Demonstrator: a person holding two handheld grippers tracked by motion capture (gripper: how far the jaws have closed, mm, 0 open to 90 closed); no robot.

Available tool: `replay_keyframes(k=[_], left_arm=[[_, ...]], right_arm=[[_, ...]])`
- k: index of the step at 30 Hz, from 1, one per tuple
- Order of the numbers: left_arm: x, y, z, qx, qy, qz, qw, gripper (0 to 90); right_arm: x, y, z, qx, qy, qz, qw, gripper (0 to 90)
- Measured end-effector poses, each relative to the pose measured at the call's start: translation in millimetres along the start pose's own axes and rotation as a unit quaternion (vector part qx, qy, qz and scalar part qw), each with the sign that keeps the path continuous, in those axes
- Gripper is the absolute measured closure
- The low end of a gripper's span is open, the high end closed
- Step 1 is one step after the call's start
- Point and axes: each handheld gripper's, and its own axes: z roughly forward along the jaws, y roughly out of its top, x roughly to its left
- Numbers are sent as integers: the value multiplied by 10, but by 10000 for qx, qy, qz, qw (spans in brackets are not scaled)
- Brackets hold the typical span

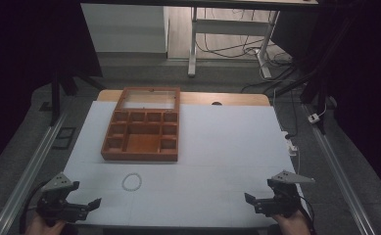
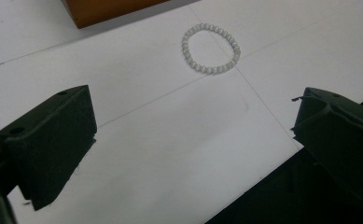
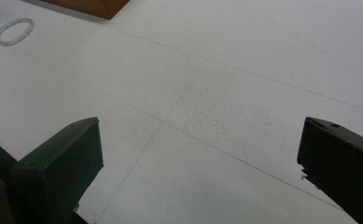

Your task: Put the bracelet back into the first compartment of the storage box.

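Note:
A white bead bracelet (image 1: 131,182) lies flat on the white table sheet, just in front of the open wooden box (image 1: 143,128) with its several small compartments and glass lid. My left gripper (image 1: 92,204) rests at the table's front left corner, jaws wide open and empty, pointing toward the bracelet (image 2: 211,48), which lies ahead of the jaws and apart from them. At the front right corner my right gripper (image 1: 250,199) is open too, nothing between its jaws. From there the bracelet (image 3: 14,31) sits far off at the upper left, beside a corner of the box (image 3: 93,6).
A white sheet (image 1: 227,147) covers the table, whose wooden edge (image 1: 227,99) shows at the back. Metal rails (image 1: 29,171) run along both sides. A white cabinet (image 1: 124,27) and a desk frame (image 1: 227,34) with cables stand beyond.

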Motion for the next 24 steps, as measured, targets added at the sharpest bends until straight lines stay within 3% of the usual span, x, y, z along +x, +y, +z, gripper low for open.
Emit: replay_keyframes(k=[7,18,22,24], left_arm=[[-5,13,12,-3,65,2,10000,0],[14,76,63,-50,-61,-1,10000,0],[34,126,134,1,-161,-42,9999,0],[47,187,233,141,-376,-9,9992,0]], right_arm=[[16,4,8,61,-13,-86,9999,0],[21,7,21,104,-38,-93,9999,0],[37,12,38,172,-63,-191,9996,0],[46,16,48,216,-78,-240,9994,0]])
